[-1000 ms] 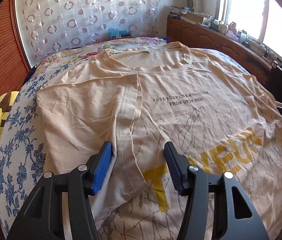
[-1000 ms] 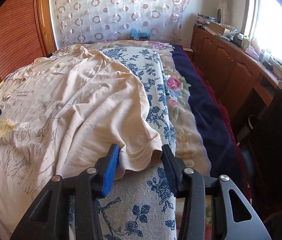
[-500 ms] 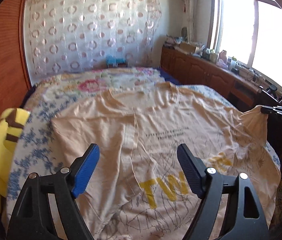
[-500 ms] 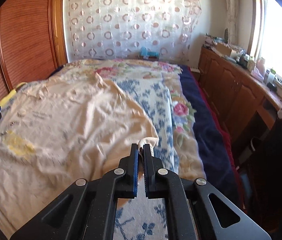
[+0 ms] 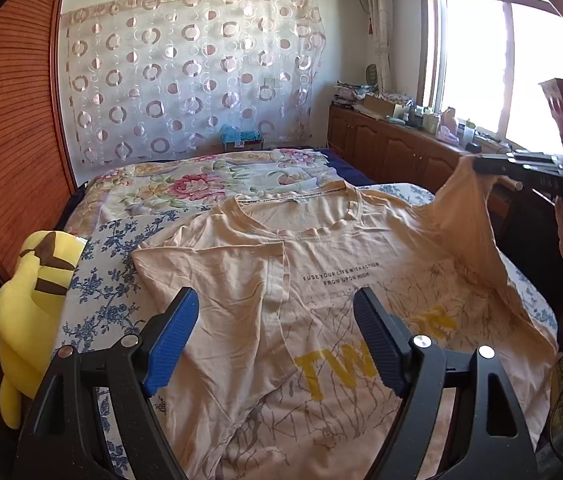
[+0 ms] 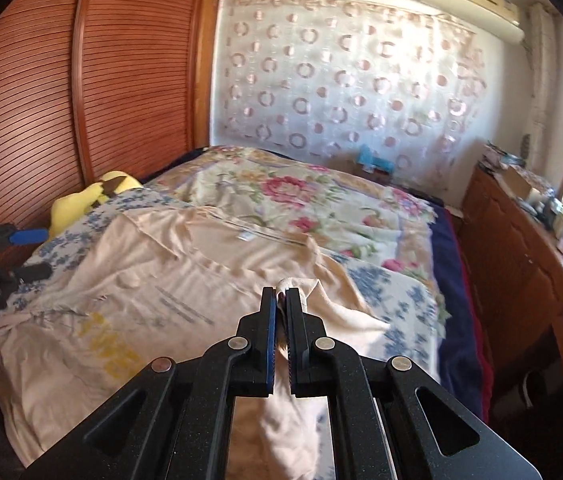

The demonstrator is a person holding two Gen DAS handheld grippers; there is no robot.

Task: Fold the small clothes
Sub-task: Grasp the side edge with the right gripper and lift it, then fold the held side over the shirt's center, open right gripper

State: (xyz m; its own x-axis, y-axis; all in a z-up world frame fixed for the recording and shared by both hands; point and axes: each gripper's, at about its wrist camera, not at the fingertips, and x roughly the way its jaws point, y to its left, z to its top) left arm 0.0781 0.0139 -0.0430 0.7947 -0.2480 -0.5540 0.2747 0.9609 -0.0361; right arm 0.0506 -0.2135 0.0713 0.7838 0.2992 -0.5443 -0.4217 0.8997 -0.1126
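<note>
Since a second before, the left claw (image 5: 275,334) had let go of the folded sleeve and risen clear of it, while the right claw (image 6: 280,294) had pinched the other sleeve (image 6: 323,306) and lifted it off the bed (image 6: 397,292). The left claw hung wide open above the shirt (image 5: 345,264), nothing between its fingers. The right claw was clamped on the sleeve's hem, the cloth rising in a peak from the bed to its tips. The beige shirt lay face up across the blue-flowered sheet, its left sleeve folded in over the chest, yellow letters showing near the hem. A yellow plush toy (image 5: 29,300) sat at the bed's left edge beside the wardrobe (image 5: 9,140). Beyond the shirt lay a flowered quilt (image 5: 209,184), then a curtain (image 5: 193,76) with rings on the far wall.
</note>
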